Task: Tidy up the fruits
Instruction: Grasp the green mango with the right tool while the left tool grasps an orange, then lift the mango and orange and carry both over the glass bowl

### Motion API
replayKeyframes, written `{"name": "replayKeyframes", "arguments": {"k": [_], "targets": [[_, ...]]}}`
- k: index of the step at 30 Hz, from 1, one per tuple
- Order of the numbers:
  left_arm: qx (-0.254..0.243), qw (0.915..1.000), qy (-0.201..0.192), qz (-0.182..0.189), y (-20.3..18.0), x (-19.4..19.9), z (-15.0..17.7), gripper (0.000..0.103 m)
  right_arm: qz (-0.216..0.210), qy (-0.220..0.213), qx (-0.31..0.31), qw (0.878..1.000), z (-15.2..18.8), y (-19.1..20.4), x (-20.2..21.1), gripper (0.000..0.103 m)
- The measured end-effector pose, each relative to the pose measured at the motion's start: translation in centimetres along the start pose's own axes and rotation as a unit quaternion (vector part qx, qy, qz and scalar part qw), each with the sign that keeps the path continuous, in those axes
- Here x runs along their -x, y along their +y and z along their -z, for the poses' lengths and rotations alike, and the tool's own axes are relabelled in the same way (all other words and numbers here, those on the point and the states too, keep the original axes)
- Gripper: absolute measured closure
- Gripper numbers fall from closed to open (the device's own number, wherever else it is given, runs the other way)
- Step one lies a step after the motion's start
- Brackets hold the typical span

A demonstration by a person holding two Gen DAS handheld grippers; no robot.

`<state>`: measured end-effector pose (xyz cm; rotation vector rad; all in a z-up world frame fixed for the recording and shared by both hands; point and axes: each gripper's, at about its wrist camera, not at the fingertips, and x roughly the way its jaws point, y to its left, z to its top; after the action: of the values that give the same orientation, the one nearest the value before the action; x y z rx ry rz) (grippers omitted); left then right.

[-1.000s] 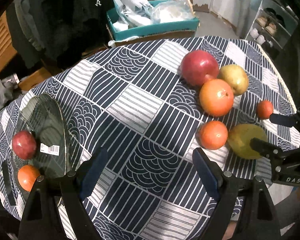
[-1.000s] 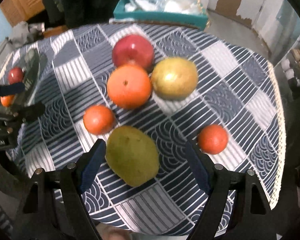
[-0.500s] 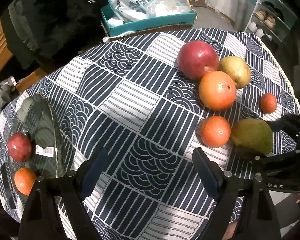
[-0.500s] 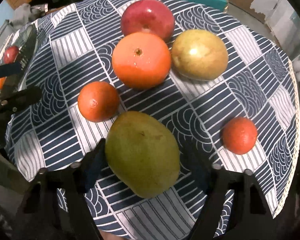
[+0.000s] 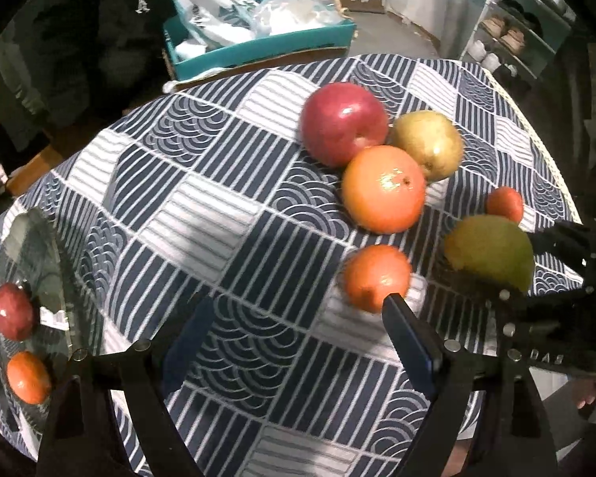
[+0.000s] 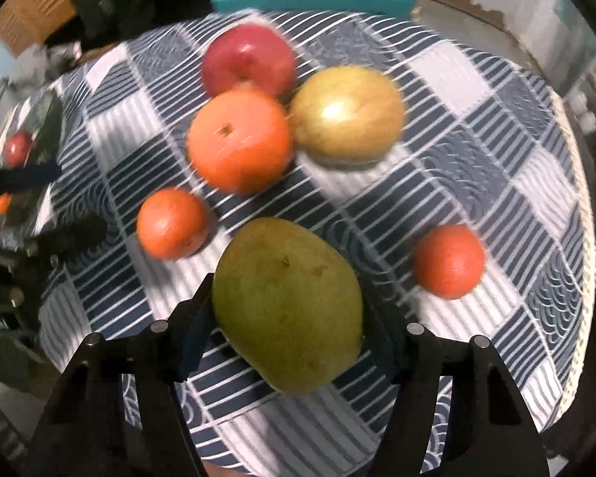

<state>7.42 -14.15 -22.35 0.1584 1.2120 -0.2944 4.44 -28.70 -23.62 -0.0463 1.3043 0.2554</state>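
Observation:
My right gripper is shut on a green mango, which also shows in the left wrist view, held just above the cloth. Beyond it lie a small orange, a big orange, a red apple, a yellow pear and a small tangerine. My left gripper is open and empty over the patterned tablecloth, its right finger near the small orange. A glass plate at far left holds a red apple and an orange.
A teal box with plastic bags stands behind the round table. A shoe rack is at the back right. The table's edge curves close along the right side.
My right gripper has closed in around the mango and gripped it, and it now looks lifted slightly. My left gripper has moved forward and right, toward the fruit cluster.

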Motion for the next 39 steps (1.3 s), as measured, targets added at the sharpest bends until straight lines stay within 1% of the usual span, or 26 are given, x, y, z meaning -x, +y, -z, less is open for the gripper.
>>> {"name": "replayKeyframes", "arguments": {"k": [8,16,17,19,23,25,26,27,28,30,31,35,39], "targets": [[-0.007,0.9998,0.012,0.016,-1.9,-1.7,-0.7,0.015,0.033,-0.048,-0.05,0.997,-0.3,-2.8,1.3,0.036],[0.002,0.9993,0.024,0.029,-2.9,-3.5,-1.1,0.016,0.036,-0.057,-0.056,0.996,-0.3,-4.0,1.4,0.035],[0.002,0.9992,0.026,0.03,-3.0,-3.8,-1.2,0.017,0.037,-0.057,-0.054,0.996,-0.6,-3.8,1.1,0.035],[0.002,0.999,0.032,0.031,-3.1,-4.2,-1.1,0.025,0.04,-0.058,-0.052,0.996,-0.6,-3.5,1.0,0.036],[0.001,0.9986,0.04,0.036,-3.3,-4.8,-1.0,0.033,0.038,-0.06,-0.055,0.996,-0.6,-3.6,1.2,0.035],[0.002,0.998,0.038,0.05,-3.3,-4.9,-0.9,0.044,0.039,-0.06,-0.054,0.996,-0.7,-3.6,1.2,0.035],[0.002,0.9976,0.039,0.057,-3.4,-4.9,-0.9,0.048,0.039,-0.06,-0.053,0.996,-0.7,-3.5,1.1,0.035],[0.002,0.9973,0.035,0.065,-3.4,-4.7,-0.8,0.057,0.04,-0.06,-0.052,0.996,-0.8,-3.5,1.1,0.035],[0.001,0.9975,0.033,0.062,-3.4,-4.6,-0.8,0.057,0.041,-0.06,-0.051,0.996,-0.8,-3.4,1.1,0.035],[-0.007,0.9988,0.028,0.04,-3.6,-4.3,-0.7,0.057,0.045,-0.061,-0.048,0.996,-0.9,-3.3,1.0,0.035],[-0.009,0.999,0.024,0.036,-3.6,-4.2,-0.7,0.057,0.046,-0.061,-0.047,0.996,-0.9,-3.2,1.1,0.035],[-0.002,0.9993,0.013,0.035,-2.9,-3.1,-0.8,0.058,0.052,-0.066,-0.04,0.996,-1.0,-3.0,1.5,0.035],[-0.001,0.9998,-0.008,0.018,-2.4,-1.5,-1.1,0.058,0.053,-0.074,-0.036,0.995,-1.2,-2.6,2.1,0.035]]}}
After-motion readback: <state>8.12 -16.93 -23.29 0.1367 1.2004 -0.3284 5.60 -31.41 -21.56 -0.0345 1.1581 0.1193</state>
